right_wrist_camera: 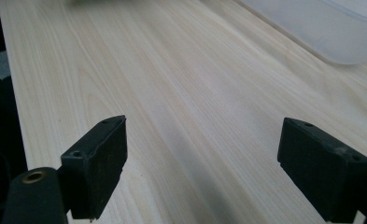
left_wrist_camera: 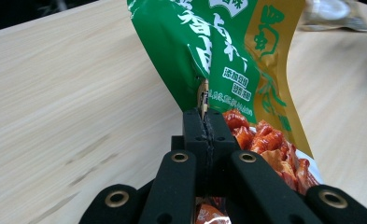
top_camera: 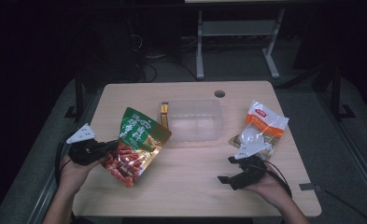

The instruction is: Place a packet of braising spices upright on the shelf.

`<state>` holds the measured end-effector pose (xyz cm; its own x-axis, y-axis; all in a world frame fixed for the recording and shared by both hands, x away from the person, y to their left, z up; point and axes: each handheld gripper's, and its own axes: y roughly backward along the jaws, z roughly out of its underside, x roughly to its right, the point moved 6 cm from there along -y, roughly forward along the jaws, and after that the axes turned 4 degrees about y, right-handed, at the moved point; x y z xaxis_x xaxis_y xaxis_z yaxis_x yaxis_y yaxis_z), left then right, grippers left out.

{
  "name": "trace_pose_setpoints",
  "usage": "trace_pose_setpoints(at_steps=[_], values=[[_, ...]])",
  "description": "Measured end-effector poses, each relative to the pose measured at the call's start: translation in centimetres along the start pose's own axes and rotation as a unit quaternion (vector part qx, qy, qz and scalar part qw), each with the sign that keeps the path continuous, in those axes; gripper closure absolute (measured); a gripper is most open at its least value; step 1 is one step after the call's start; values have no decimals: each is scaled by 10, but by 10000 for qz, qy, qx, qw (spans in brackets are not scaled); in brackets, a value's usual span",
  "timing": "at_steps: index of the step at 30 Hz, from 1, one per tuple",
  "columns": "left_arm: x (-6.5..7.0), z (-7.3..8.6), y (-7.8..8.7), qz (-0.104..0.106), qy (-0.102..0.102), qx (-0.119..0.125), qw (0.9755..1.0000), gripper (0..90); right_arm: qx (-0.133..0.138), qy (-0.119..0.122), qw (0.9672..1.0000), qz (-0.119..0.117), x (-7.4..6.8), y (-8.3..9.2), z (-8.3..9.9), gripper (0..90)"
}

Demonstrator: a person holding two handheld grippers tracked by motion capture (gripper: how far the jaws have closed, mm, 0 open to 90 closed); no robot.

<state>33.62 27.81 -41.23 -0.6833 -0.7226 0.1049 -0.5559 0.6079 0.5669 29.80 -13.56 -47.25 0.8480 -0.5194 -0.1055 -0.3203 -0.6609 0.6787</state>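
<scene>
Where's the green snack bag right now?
In the high view the green snack bag is at the table's left, just left of the clear plastic container, pinched at its edge by the left gripper.

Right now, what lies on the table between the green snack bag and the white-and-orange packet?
In the high view, a clear plastic container sits between the green snack bag and the white-and-orange packet, with a small yellow packet at its left side.
</scene>
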Motion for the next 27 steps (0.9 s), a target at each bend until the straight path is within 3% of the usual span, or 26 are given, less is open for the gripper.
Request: trace_pose_setpoints(at_steps=[5,12,22,27], values=[[27,-7,-16,322,-287,-89,9990,900,83,-74,9999,-49,1,2,-2,182],[59,-12,-35,730,-648,-242,9949,900,182,-213,9992,-279,2,6,-5,246],[82,-19,-53,1029,-974,-368,9892,900,474,-175,9978,-425,6,14,-23,288],[90,-19,-61,1165,-1183,-534,9847,899,675,-72,9959,-600,4,15,-44,305]])
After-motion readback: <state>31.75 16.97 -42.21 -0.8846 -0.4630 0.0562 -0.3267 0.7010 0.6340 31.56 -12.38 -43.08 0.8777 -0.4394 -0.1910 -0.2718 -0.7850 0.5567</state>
